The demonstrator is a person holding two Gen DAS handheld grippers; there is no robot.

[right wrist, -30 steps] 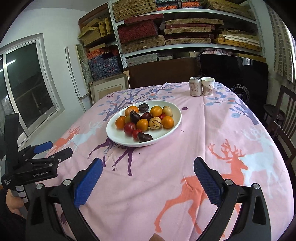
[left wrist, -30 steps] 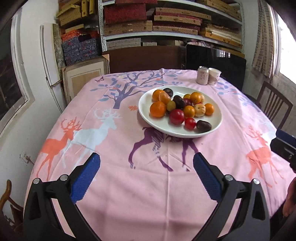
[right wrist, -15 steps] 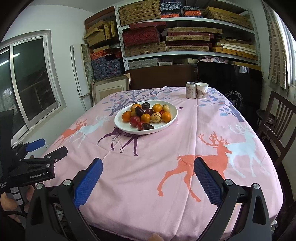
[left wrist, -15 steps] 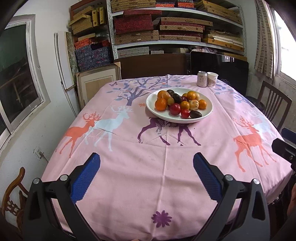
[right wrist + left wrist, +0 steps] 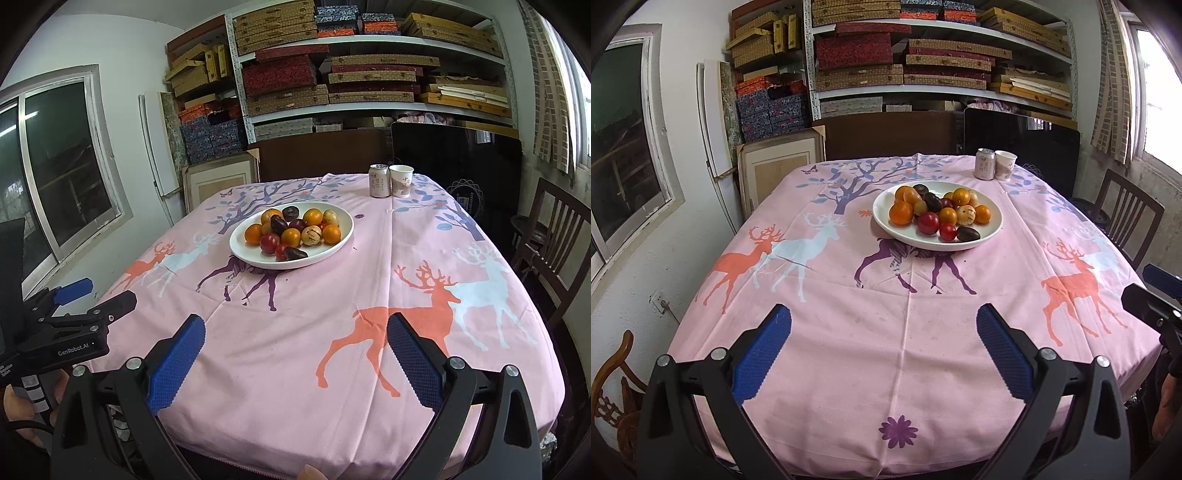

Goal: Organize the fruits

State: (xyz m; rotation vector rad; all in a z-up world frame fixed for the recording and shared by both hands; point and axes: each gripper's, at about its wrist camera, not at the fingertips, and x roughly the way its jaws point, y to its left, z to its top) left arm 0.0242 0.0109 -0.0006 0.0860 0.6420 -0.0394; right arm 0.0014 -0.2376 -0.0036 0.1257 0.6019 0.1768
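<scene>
My left jaws (image 5: 883, 330) stand wide with nothing between the blue pads (image 5: 759, 356), held over the near edge of the bench (image 5: 905, 369), which wears a pink tablecloth (image 5: 831, 295) printed with deer and a tree. My right jaws (image 5: 295, 338) are spread just as wide and just as empty, over the same near edge but further to the right. From the right wrist view I can see my left jaws low at the left, with my left hand (image 5: 22, 406) wrapped round the handle under them; from the left wrist view the tips of my right jaws poke in at the right border.

Well beyond both pairs, past the middle of the bench, sits a white plate (image 5: 886, 225) (image 5: 240, 245) heaped with fruits (image 5: 938, 216) (image 5: 291, 234): several oranges, a couple of red round ones, some dark purple ones and a pale tan one, all touching each other inside the rim. Neither pair of jaws is near it.

At the far right corner of the bench a drink can (image 5: 984, 164) (image 5: 379, 181) stands upright just beside a paper cup (image 5: 1005, 165) (image 5: 401, 181). Behind the bench are shelves (image 5: 942, 88) stacked with flat boxes, and a wooden chair (image 5: 1126, 221) stands at the right side.
</scene>
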